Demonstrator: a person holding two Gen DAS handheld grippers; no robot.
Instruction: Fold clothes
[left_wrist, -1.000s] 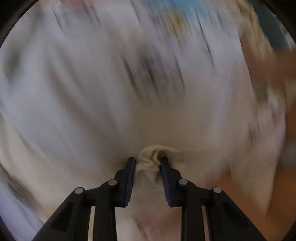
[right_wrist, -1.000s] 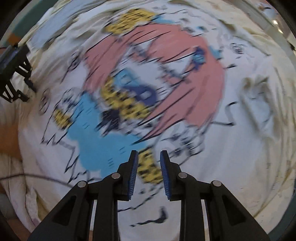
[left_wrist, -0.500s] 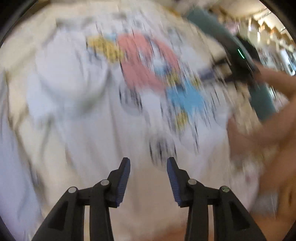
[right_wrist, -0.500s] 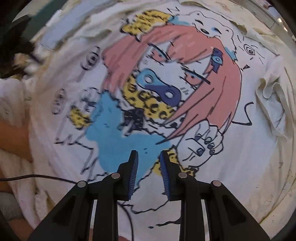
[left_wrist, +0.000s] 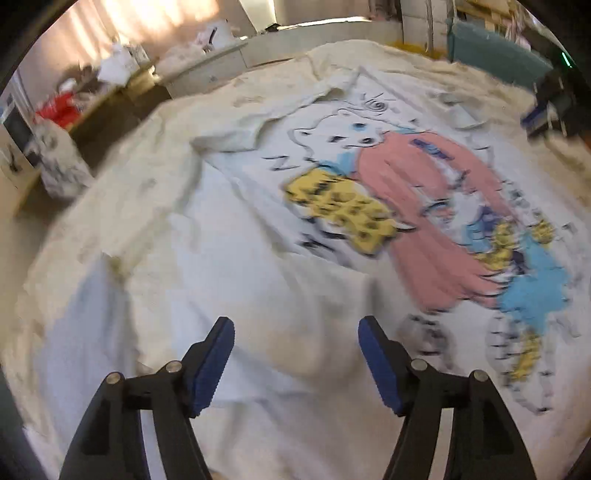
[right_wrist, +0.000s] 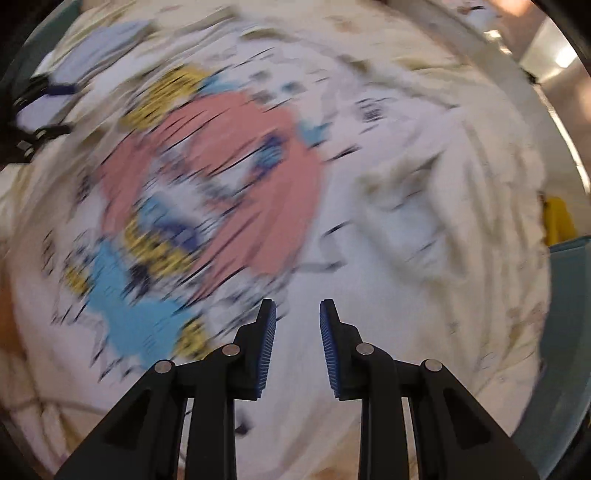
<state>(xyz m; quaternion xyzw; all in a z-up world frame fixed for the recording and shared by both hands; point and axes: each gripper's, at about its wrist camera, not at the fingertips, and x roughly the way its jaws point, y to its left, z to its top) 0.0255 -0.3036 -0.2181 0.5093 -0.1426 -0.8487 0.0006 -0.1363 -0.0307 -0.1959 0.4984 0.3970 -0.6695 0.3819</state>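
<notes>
Garment: a white T-shirt (left_wrist: 229, 266) with a large cartoon print lay spread face up on a cream-coloured cover (left_wrist: 122, 173).
Print: pink hair, yellow spotted patches and a light blue area showed on the chest (left_wrist: 413, 206); the right wrist view showed the same print (right_wrist: 221, 177), badly blurred.
Sleeve: one sleeve (left_wrist: 236, 129) lay crumpled at the far left edge of the shirt; a bunched fold of cloth (right_wrist: 402, 206) appeared right of the print in the right wrist view.
Left hand-held gripper (left_wrist: 295, 354): jaws were opening, blue pads wide apart, nothing between them; it hovered over the plain white part of the shirt, near its edge.
Right hand-held gripper (right_wrist: 297, 339): jaws stood a little apart with no cloth between the pads; it pointed down at the white area just right of the print.
Other gripper in left view: a dark tool (left_wrist: 554, 107) showed at the far right edge, blurred.
Surroundings: a cluttered shelf (left_wrist: 110, 85) stood beyond the cover at upper left; a teal item (left_wrist: 495, 59) lay at upper right.
</notes>
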